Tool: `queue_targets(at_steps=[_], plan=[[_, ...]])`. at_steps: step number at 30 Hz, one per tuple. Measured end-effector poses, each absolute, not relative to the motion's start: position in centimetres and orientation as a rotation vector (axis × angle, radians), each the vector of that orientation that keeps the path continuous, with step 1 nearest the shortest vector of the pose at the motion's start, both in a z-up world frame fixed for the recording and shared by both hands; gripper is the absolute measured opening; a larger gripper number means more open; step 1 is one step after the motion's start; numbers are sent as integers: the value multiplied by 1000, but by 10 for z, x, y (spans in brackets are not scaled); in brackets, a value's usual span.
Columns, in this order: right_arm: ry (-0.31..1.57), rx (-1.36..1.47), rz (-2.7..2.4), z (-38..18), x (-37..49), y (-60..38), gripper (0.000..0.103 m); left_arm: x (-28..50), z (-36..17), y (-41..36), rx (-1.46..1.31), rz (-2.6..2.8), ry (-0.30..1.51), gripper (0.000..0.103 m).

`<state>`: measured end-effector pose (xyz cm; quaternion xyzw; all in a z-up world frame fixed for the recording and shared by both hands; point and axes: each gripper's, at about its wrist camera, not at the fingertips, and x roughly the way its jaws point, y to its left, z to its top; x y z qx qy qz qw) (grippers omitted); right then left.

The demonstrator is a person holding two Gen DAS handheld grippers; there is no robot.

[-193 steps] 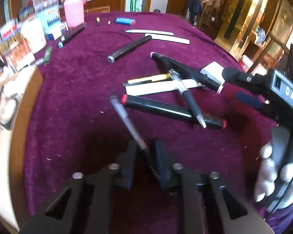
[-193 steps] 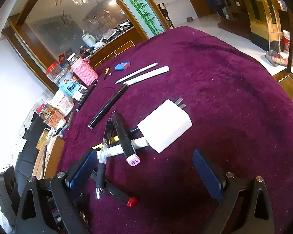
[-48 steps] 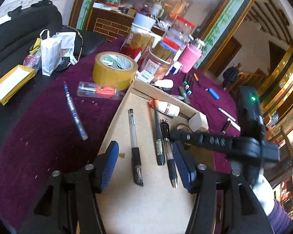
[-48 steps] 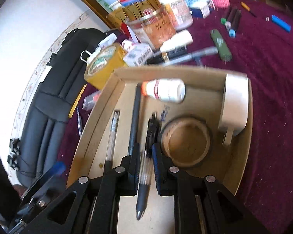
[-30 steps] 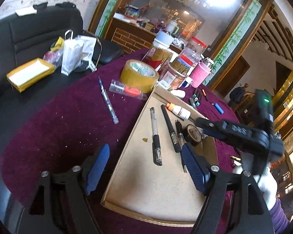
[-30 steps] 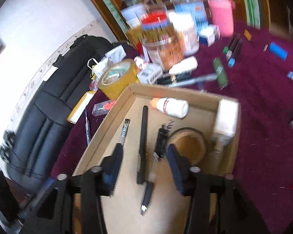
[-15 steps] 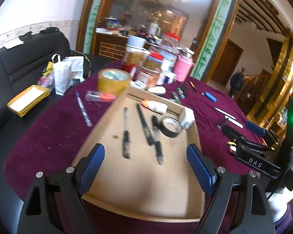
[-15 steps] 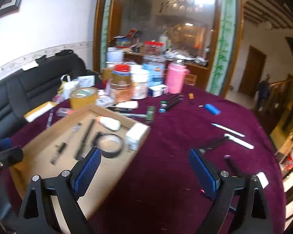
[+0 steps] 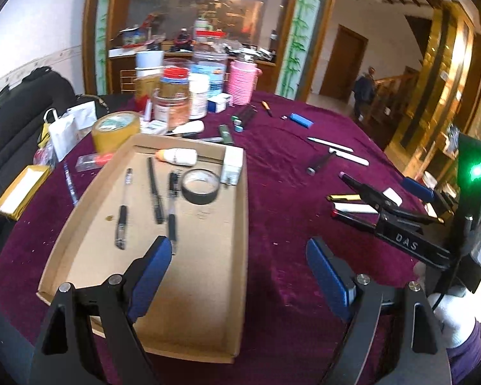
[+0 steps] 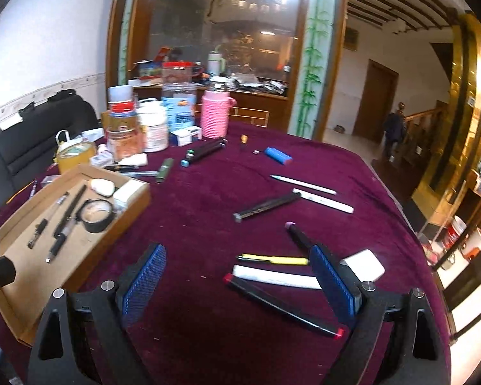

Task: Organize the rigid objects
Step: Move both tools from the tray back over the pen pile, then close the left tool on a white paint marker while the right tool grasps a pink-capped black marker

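Note:
A cardboard tray [image 9: 208,304] on the purple cloth holds three pens [image 9: 171,205], a black tape roll [image 9: 199,186], a glue bottle [image 9: 178,156] and a white block [image 9: 232,165]. My left gripper [image 9: 239,266] hangs open over the tray's right wall, empty. My right gripper [image 10: 239,272] is open above loose items: a black marker with red ends [image 10: 282,308], a white pen [image 10: 275,277], a yellow pen [image 10: 272,260], a pink-capped marker [image 10: 299,235] and a white charger [image 10: 364,268]. The right gripper [image 9: 391,189] also shows at the right of the left wrist view.
Jars, a pink flask [image 10: 213,115] and a yellow tape roll [image 9: 115,130] crowd the table's far left. A dark bar [image 10: 266,207], two white sticks [image 10: 322,200], a blue lighter [image 10: 278,155] and dark markers [image 10: 205,152] lie across the cloth. The table edge falls away at right.
The right gripper let a pen go in the tray and opened wide. Both grippers drew back from the tray and swung right, toward the loose pens on the cloth.

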<state>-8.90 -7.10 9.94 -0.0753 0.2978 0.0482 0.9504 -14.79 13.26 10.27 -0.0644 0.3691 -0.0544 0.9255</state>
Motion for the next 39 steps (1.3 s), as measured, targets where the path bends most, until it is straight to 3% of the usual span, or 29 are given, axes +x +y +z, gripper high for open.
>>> queue_targets(at_steps=[25, 33, 39], plan=[[594, -110, -59, 105, -46, -186, 94, -117, 73, 37, -24, -217, 916, 85], [553, 166, -122, 91, -30, -275, 94, -82, 65, -3, 20, -284, 939, 85], [630, 333, -127, 78, -21, -304, 94, -37, 54, -48, 95, -390, 926, 85]])
